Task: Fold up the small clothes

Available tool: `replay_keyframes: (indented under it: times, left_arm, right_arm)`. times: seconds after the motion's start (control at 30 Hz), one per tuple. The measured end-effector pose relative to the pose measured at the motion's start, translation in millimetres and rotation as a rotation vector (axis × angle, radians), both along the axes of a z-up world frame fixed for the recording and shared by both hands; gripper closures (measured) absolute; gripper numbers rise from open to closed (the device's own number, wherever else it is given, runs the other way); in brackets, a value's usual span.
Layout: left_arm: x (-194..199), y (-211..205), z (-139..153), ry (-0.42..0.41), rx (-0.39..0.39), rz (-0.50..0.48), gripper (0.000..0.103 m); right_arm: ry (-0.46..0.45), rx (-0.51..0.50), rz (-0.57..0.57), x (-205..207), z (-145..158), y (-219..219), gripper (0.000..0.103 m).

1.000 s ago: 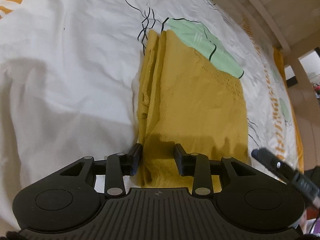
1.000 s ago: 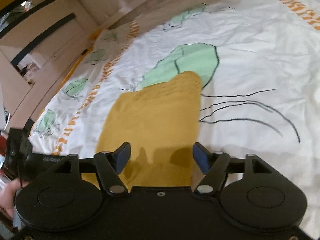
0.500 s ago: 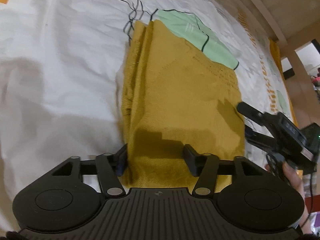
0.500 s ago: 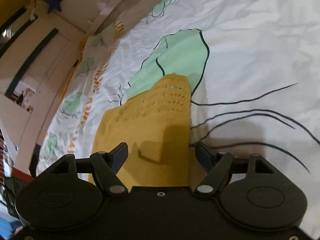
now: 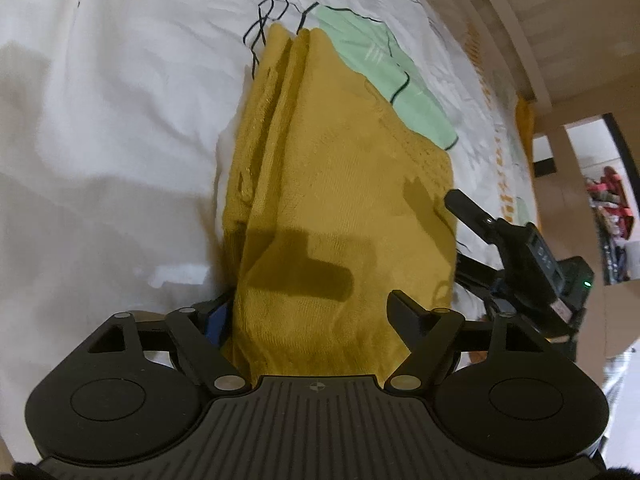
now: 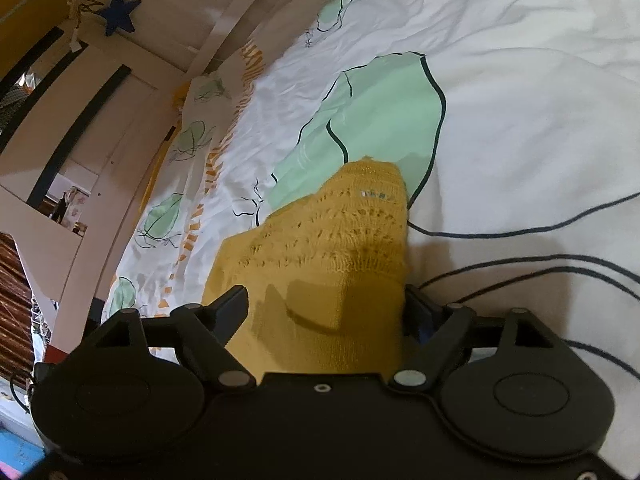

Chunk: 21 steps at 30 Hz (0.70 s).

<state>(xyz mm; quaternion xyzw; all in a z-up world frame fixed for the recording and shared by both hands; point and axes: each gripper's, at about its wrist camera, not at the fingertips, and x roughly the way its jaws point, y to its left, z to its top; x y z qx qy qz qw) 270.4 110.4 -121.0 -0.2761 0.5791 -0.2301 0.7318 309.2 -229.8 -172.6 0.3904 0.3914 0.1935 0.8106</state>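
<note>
A folded mustard-yellow knit garment [image 5: 336, 208] lay on the white leaf-printed bedsheet [image 5: 120, 120]. The left gripper [image 5: 308, 312] straddled its near edge, jaws spread wide. The right gripper [image 5: 460, 232] reached its right edge.

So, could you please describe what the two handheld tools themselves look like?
Both are matte black plastic. The left tool has two round discs, silver pivot screws, a ribbed centre plate with a small crosshair mark, and blue finger pads. The right tool is alike but has a smooth centre plate; in the left view its body shows a green light.
</note>
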Motion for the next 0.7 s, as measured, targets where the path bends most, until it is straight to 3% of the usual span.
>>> replay_keyframes:
  times: [0.2,0.33,0.47,0.6,0.7]
  left_arm:
    - [-8.8,-1.3,-4.7,0.07,-0.072,-0.03,0.027]
    - [-3.1,-9.2,-10.4,0.053,-0.094,-0.008,0.027]
    - [4.1,-20.4,-8.4,0.015,-0.076,-0.001,0.028]
    - [0.0,-18.1,0.1,-0.012,-0.029,-0.015,0.037]
    - [-1.2,-4.0,0.7,-0.001,-0.046,0.037,0.042]
  right_arm:
    - [-0.006,0.017,0.021,0.7,-1.1,-4.9,0.019]
    - [-0.013,0.014,0.034,4.4,-0.2,-3.3,0.019]
    - [-0.021,0.017,0.043,8.2,-0.1,-2.2,0.017]
    - [-0.022,0.024,0.056,8.2,-1.0,-4.7,0.018]
    - [-0.027,0.034,0.059,5.9,-2.4,-7.8,0.02]
